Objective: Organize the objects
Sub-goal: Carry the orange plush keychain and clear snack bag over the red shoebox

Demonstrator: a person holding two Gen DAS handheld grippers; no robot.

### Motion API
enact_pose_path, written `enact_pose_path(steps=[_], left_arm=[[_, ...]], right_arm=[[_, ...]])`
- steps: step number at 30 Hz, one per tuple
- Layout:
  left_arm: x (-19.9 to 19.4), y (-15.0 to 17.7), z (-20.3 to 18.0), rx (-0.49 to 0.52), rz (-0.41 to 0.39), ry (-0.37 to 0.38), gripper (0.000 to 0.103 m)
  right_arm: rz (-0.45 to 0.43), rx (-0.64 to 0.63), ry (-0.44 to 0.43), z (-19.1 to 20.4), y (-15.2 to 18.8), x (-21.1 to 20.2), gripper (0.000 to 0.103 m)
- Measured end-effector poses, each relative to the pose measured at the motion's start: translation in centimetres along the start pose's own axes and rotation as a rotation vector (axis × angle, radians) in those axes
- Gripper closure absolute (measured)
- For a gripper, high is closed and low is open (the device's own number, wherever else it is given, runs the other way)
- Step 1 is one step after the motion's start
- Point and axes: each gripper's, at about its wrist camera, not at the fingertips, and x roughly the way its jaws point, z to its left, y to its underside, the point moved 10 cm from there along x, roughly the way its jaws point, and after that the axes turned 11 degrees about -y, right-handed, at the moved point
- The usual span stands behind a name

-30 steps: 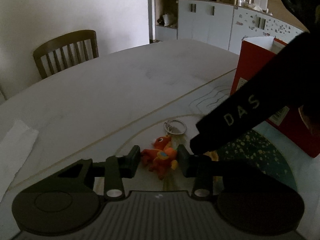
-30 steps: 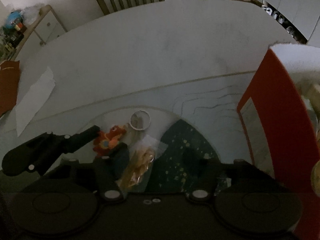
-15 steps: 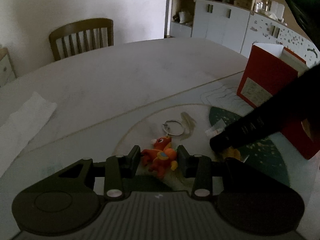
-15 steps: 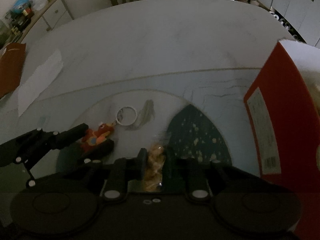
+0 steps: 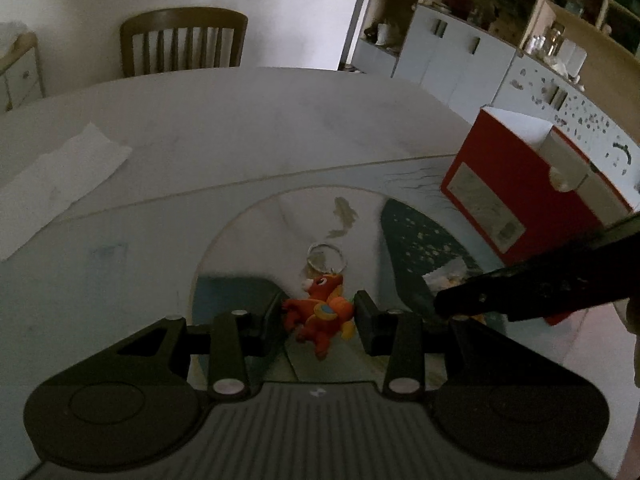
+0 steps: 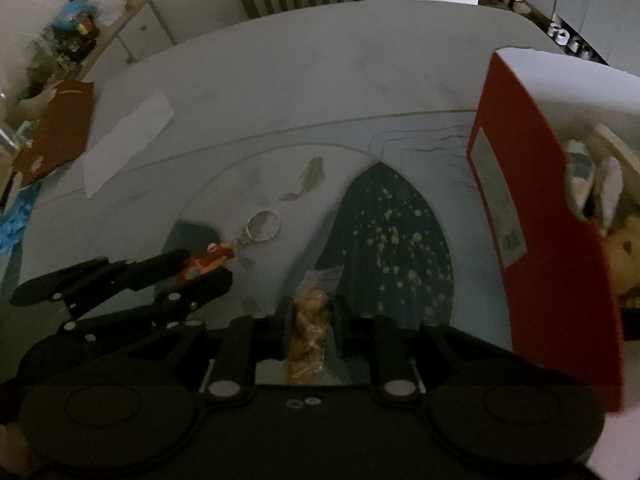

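Dim room, white table [image 5: 248,128] with a printed mat [image 6: 384,240] over the near part

Left gripper [image 5: 318,316]: jaws closed on an orange dragon charm [image 5: 320,314], pads pressing its sides. Its key ring [image 5: 326,258] hangs out ahead of the charm, over the mat's pale disc. In the right view the same gripper [image 6: 206,270] shows at lower left with the charm [image 6: 208,260] pinched at its tips

Right gripper [image 6: 310,312]: jaws closed tight on a clear snack bag [image 6: 308,332] of yellow-brown pieces; bag stands up between the pads over the mat's dark speckled patch. Whether charm or bag still touches the mat, cannot tell

Red box [image 6: 540,240] stands upright at the mat's right side, open-topped, a plush toy [image 6: 624,248] inside. Paper sheet [image 5: 60,184] lies far left on the table. Chair [image 5: 184,40] at the far edge
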Motion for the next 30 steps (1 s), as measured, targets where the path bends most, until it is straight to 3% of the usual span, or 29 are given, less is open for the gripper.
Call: enact_pose_path(steps=[15, 30], left_arm=[[-8.1, -0.9, -5.1, 0.002, -0.091, 0.026, 0.065], [-12.3, -4.5, -13.0, 0.021, -0.173, 0.073, 0.065]], right_arm=[[-0.087, -0.097, -0.073, 0.2, 1.8, -8.2, 0.084], [-0.228, -0.088, -0.088, -5.5, 1.3, -16.1, 0.084]])
